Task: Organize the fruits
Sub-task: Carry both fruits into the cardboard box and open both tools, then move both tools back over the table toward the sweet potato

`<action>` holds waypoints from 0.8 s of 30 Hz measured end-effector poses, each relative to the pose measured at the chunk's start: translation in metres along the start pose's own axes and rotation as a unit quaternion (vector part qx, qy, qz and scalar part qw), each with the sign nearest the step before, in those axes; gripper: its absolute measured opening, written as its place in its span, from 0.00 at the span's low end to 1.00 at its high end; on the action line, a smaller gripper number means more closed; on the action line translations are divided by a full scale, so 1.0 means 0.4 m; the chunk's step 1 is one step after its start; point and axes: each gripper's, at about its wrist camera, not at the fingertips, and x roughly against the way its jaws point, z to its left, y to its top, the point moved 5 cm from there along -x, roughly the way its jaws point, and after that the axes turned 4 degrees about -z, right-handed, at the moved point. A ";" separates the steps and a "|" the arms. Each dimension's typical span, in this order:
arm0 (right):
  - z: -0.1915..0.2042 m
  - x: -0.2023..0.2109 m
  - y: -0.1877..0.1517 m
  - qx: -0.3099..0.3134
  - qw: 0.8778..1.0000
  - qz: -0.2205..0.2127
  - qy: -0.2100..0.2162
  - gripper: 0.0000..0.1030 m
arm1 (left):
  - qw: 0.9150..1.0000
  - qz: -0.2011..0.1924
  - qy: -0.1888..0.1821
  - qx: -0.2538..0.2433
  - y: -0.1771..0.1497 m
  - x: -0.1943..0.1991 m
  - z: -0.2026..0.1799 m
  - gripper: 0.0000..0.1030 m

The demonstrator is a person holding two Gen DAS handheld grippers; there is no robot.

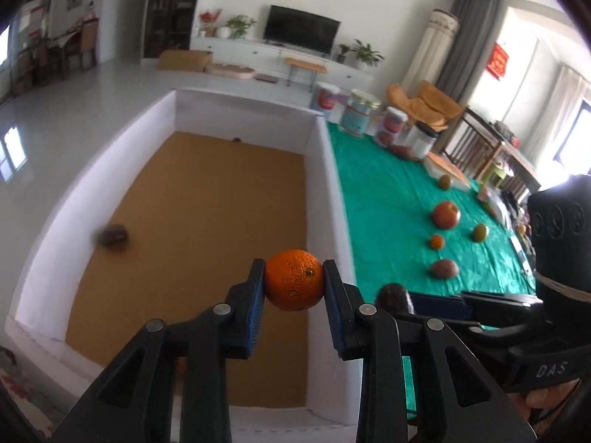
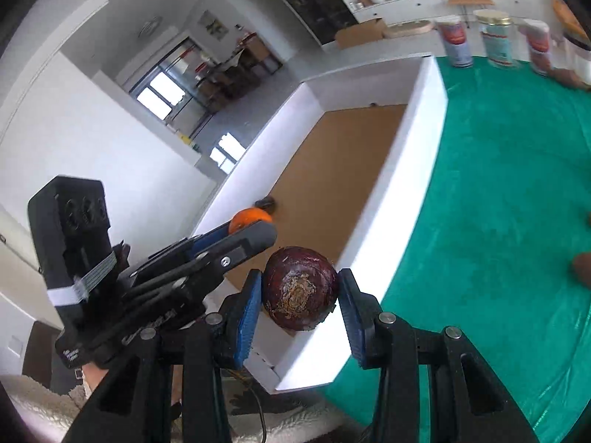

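While both grippers carry fruit at the box, these lines set out how things lie.

Left gripper (image 1: 294, 280): closed on the orange (image 1: 294, 280), one blue pad on each side; the fruit sits at lower centre of the left wrist view, hanging over the brown floor of the box (image 1: 325, 155).

Right gripper (image 2: 300, 289): closed on the dark purple fruit (image 2: 300, 288), round and rough-scarred on its near face; it sits at lower centre of the right wrist view, over the box's near white wall (image 2: 406, 184).

Deciding relation: the orange is already inside the box's outline, so a plain drop suits; the purple fruit is above the rim, with the box floor lying up and left of it in its frame, so I judge it needs to go further in.

Nearer arm: the left.

Already in the box: a small dark fruit (image 1: 112, 235), blurred, by the left wall.

Only in the left view: the fruits waiting on the green cloth (image 1: 388, 199) at right: a red apple (image 1: 446, 214), a small orange (image 1: 437, 241) and others.

Only in the right view: the left gripper from the side, orange peeping above its fingers, left of centre.

Risk: the two grippers crowd each other over the box.
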 end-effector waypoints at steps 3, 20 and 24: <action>0.029 -0.072 -0.005 0.019 1.000 0.020 -0.004 0.40 | 0.998 0.004 0.059 0.016 -0.014 -0.018 0.102 0.30; -0.265 0.354 -0.046 -0.008 0.952 -0.193 -0.238 0.88 | 0.994 -0.060 -0.065 -0.057 0.009 -0.001 -0.226 0.85; -0.531 0.472 -0.192 -0.107 0.906 -0.182 -0.367 0.88 | 0.981 0.029 -0.154 -0.113 -0.111 -0.118 -0.443 0.85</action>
